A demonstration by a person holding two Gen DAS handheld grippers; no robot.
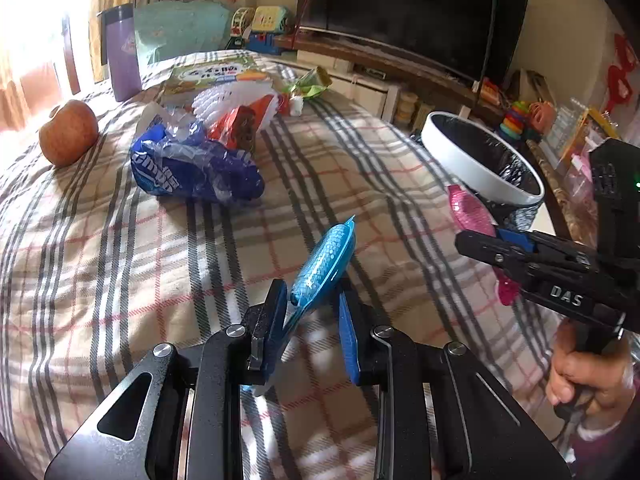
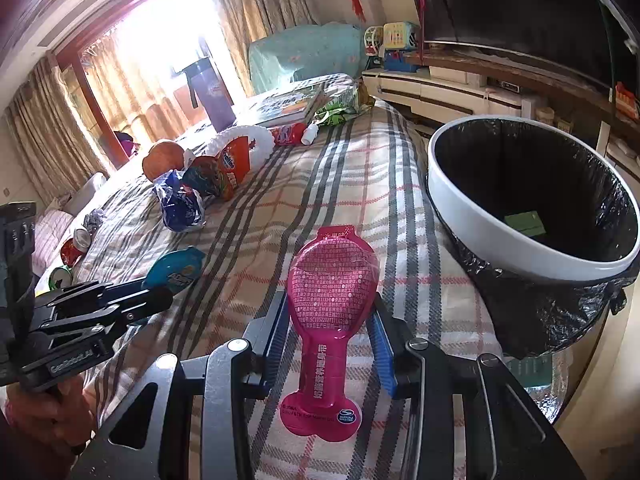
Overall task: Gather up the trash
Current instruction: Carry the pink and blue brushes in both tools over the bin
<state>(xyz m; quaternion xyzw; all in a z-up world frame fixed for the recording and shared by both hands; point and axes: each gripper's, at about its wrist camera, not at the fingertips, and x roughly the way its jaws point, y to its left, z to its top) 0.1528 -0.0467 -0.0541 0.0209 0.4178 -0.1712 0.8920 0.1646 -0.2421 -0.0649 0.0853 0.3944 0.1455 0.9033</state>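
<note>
Counting two wrappers (image 1: pixel 326 258) (image 2: pixel 332 280), one bin (image 2: pixel 472 216)

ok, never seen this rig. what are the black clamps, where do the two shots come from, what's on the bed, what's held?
No robot: a person holds a two-finger clamp in each hand, with a fisheye camera on each looking along its fingers.

The left clamp's own view shows the left gripper shut on a blue plastic wrapper. The other view shows the right gripper holding a pink plastic package.

On the plaid bedcover lie a blue crumpled bag, an orange snack pack, an apple and a purple tumbler.

Beside the bed stands a white bin with a black liner.
</note>
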